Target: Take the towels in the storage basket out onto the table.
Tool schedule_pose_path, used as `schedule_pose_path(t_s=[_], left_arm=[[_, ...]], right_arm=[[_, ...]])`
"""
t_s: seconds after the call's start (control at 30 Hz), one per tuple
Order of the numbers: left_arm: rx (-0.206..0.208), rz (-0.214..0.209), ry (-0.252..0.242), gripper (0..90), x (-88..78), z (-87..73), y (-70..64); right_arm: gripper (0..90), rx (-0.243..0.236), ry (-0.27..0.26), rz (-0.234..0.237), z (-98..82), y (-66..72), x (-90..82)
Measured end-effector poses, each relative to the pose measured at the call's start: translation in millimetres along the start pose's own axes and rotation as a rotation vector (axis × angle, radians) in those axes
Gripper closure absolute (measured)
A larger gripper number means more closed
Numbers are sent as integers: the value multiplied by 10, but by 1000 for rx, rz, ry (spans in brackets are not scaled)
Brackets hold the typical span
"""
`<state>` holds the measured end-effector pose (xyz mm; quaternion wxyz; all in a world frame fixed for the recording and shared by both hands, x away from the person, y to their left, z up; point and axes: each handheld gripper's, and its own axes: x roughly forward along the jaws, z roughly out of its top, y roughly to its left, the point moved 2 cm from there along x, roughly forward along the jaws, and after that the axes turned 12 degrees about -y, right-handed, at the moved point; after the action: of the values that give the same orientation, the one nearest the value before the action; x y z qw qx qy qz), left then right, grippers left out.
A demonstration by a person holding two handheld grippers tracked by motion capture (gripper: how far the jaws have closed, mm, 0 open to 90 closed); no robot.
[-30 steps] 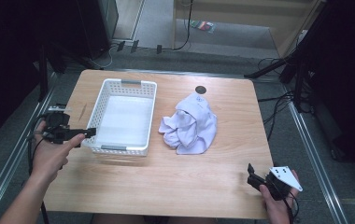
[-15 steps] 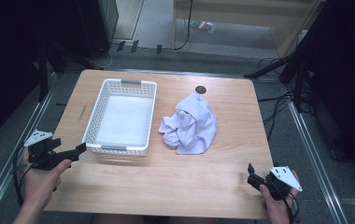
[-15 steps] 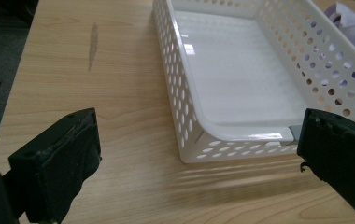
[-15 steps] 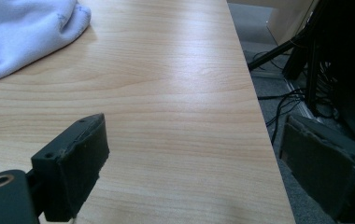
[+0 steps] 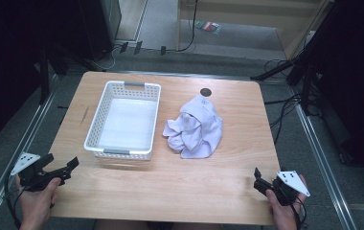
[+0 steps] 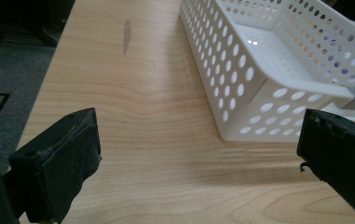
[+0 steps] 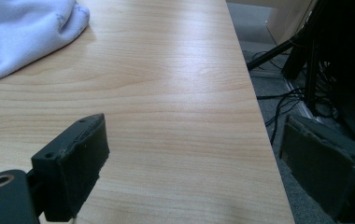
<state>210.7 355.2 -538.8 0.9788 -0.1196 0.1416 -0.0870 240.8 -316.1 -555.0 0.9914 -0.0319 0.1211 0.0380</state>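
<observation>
On the table (image 5: 237,191), mid-right: crumpled white garment (image 5: 195,127), just beside the right wall of the white perforated basket (image 5: 125,120), not touching it as far as I can tell. Basket's long axis runs away from the person. Right gripper (image 5: 260,184) sits at the near right edge, jaws apart, empty; the cloth lies forward and to its left. Left gripper (image 5: 65,168) at the near left corner, jaws wide, empty, basket between it and the cloth. Right looks nearer.

Cloth (image 7: 24,32) cut off by left edge in right gripper view; basket (image 6: 278,70) far end cropped in left gripper view.
</observation>
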Motion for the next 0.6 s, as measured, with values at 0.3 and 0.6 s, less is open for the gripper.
schedule_pose_path(t_s=[0.3,0.6], left_arm=[[-16,59,0,0,-78,-100,260],[-20,90,-22,41,-105,-127,346]], right_arm=[[83,-7,0,4,0,3,-2],[82,-9,-3,15,-2,0,-11]])
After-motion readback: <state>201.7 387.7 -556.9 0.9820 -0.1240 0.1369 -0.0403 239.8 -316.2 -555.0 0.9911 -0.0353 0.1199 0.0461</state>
